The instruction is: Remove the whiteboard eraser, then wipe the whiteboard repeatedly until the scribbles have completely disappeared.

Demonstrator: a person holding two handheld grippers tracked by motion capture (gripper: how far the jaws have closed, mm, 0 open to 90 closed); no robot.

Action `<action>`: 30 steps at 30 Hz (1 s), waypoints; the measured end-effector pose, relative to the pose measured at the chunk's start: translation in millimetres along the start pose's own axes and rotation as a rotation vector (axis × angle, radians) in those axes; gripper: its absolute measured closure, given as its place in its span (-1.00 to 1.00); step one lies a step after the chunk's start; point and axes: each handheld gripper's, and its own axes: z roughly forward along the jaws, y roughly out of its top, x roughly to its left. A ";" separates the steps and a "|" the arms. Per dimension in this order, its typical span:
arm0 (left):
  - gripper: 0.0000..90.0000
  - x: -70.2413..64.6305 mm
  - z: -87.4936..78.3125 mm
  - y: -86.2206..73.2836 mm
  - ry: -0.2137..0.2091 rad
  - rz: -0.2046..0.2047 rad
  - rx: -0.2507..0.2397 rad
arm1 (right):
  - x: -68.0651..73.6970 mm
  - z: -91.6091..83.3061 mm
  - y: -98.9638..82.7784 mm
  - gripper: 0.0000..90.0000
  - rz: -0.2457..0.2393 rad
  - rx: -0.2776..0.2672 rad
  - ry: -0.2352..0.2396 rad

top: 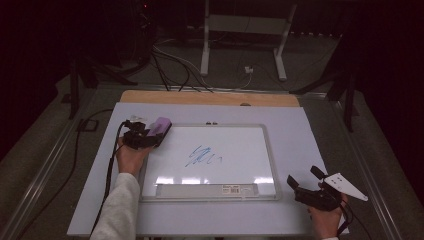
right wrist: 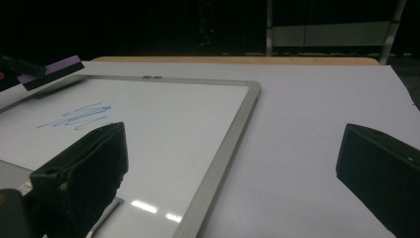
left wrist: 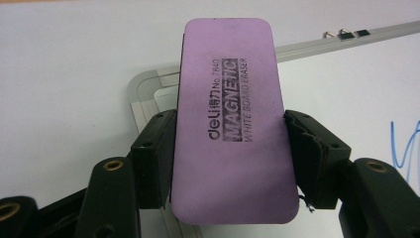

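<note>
Eraser count: one purple magnetic whiteboard eraser (left wrist: 230,121), clamped in the left gripper (top: 150,134) fingers at the whiteboard's (top: 267,150) 10 o'clock corner. One blue scribble (top: 202,156) mid-board. Right gripper (top: 305,177) fingers spread wide, holding nothing.

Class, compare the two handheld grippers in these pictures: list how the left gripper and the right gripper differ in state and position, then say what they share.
1. The left gripper is shut on the purple eraser; the right gripper stands open with nothing between its jaws.
2. The left gripper is at the whiteboard's far left corner; the right gripper is off the board, near its right edge.
3. The right gripper carries a grey three-cornered plate; on the left one, none is visible.

Both are black, two-jawed and hand-held.
</note>
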 end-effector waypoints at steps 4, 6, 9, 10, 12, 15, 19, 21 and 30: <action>-0.07 -2.6 -3.0 2.4 -0.001 0.014 -0.011 | -0.2 0.0 0.1 -1.00 -0.001 -0.001 -0.001; -0.07 -4.1 -4.4 3.1 -0.002 0.018 -0.020 | -0.4 -0.2 0.1 -0.99 -0.001 -0.001 -0.002; -0.07 -6.8 -7.3 3.5 -0.002 0.032 -0.027 | -0.9 -0.8 0.1 -1.00 0.002 -0.003 -0.004; -0.07 -7.7 -8.1 3.7 -0.001 0.037 -0.029 | -1.0 -0.9 0.2 -0.99 0.002 -0.003 -0.004; -0.07 -8.9 -9.6 3.8 -0.001 0.045 -0.032 | -1.0 -1.0 0.2 -0.99 0.002 -0.004 -0.004; -0.07 -10.0 -11.4 4.1 0.000 0.051 -0.036 | -0.6 -1.0 0.3 -0.99 0.000 -0.005 -0.003; -0.07 -10.6 -12.9 4.3 0.002 0.058 -0.038 | -0.8 -0.9 0.3 -0.99 0.001 -0.004 -0.005; -0.07 -11.5 -13.2 4.1 0.000 0.061 -0.039 | -0.8 -0.8 0.2 -0.99 0.001 -0.004 -0.006; -0.07 -17.4 -13.9 4.3 -0.007 0.083 -0.043 | -0.9 -0.7 -0.1 -0.99 0.002 -0.002 -0.006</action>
